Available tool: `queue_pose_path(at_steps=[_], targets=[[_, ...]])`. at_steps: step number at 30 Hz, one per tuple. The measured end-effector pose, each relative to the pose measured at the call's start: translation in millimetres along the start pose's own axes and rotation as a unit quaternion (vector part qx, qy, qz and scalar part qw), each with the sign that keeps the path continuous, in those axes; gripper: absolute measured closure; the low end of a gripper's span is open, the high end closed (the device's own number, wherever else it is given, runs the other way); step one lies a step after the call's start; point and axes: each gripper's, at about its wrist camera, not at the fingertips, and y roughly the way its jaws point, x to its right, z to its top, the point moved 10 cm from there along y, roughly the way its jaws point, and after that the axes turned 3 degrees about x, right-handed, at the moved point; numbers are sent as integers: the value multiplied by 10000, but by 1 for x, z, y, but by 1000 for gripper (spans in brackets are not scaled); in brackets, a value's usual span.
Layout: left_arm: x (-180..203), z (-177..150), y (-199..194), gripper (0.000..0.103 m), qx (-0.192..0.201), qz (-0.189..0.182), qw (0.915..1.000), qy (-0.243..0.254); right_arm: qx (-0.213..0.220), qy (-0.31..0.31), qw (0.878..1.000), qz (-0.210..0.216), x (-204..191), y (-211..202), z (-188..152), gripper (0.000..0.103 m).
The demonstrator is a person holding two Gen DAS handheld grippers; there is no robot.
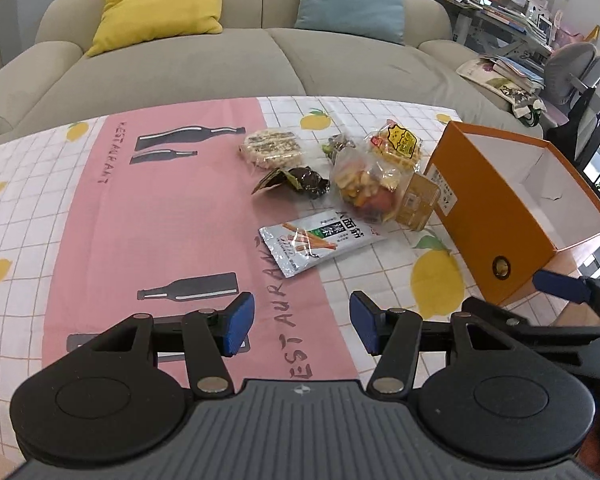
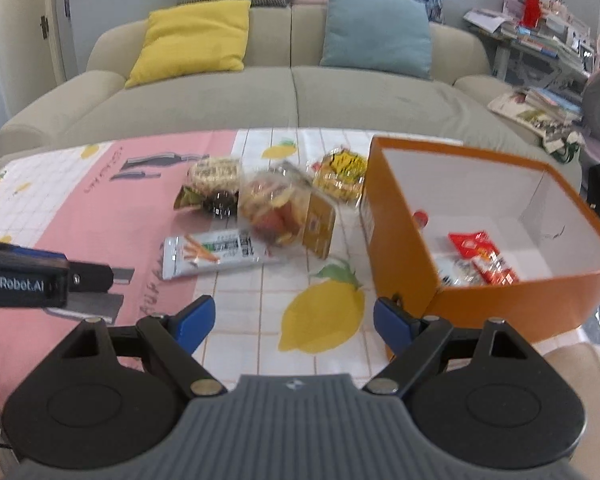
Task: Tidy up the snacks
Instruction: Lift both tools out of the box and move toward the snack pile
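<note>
While both tools tilt down over the bench (image 1: 100, 208), one orange box (image 2: 404, 248) stands open just ahead-right of the right tool (image 2: 294, 326), red packets (image 2: 482, 256) inside. Ahead of the left tool (image 1: 302, 324) lie six loose snacks; the nearest, a silver stick pouch (image 1: 316, 242), points its long axis ahead-right. Each tool gapes wide, holding nothing.

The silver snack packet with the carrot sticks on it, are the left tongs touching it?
Apart. The left wrist view shows bare tablecloth between the open left tongs and the silver packet lying farther away.
</note>
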Motion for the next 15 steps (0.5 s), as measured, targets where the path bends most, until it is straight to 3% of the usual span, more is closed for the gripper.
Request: queue_pose_path(at_steps=[6, 15], targets=[[0, 0, 17, 38, -89, -84, 9999, -28, -64, -89, 9999, 83, -4, 16, -4, 23], [-1, 20, 56, 35, -171, -61, 9979, 627, 261, -786, 9965, 147, -8, 50, 29, 28]])
